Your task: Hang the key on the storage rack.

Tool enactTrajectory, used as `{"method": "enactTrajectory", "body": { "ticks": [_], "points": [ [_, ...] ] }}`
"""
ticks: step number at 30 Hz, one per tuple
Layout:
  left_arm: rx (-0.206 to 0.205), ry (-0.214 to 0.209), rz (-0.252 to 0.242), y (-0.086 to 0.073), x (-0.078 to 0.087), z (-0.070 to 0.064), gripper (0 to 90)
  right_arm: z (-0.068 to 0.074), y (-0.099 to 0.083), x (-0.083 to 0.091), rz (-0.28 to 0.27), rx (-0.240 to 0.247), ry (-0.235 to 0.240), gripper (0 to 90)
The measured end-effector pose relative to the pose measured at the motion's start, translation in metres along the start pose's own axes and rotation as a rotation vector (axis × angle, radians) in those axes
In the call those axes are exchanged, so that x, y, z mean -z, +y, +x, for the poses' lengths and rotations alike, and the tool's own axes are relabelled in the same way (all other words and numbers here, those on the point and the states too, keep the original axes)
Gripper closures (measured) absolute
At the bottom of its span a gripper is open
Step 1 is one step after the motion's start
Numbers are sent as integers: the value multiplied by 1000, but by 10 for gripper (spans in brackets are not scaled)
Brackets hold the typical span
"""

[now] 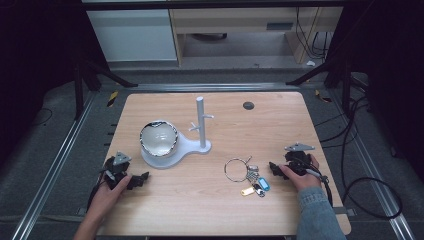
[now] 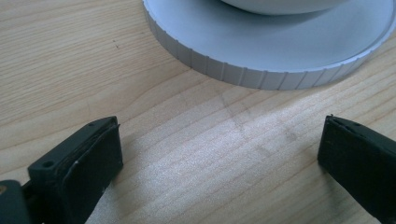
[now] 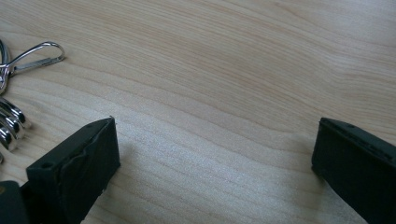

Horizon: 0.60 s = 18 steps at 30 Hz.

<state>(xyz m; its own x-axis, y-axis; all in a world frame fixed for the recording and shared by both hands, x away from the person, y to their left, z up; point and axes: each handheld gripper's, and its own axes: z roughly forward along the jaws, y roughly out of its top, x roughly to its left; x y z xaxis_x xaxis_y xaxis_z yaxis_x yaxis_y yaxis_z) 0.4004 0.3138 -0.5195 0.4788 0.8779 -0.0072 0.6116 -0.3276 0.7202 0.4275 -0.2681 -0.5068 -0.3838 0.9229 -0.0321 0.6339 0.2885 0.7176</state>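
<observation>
Left hand-held gripper (image 1: 142, 178), lower left of frame: jaws wide apart, empty, resting on counter (image 1: 280, 125) near grey stand base (image 2: 261, 70). Key bunch (image 1: 247, 176) lies lower centre-right. Right hand-held gripper (image 1: 273, 166) just beside it, jaws spread, holding nothing.
</observation>
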Motion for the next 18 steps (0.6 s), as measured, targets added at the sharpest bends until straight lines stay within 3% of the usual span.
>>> {"method": "enactTrajectory", "body": {
  "ticks": [10,18],
  "points": [
    [-1,0,0,0,0,0,0,0,0,0,-2,0,-1,22],
    [-1,0,0,0,0,0,0,0,4,6,10,17,16,223]
  ]
}}
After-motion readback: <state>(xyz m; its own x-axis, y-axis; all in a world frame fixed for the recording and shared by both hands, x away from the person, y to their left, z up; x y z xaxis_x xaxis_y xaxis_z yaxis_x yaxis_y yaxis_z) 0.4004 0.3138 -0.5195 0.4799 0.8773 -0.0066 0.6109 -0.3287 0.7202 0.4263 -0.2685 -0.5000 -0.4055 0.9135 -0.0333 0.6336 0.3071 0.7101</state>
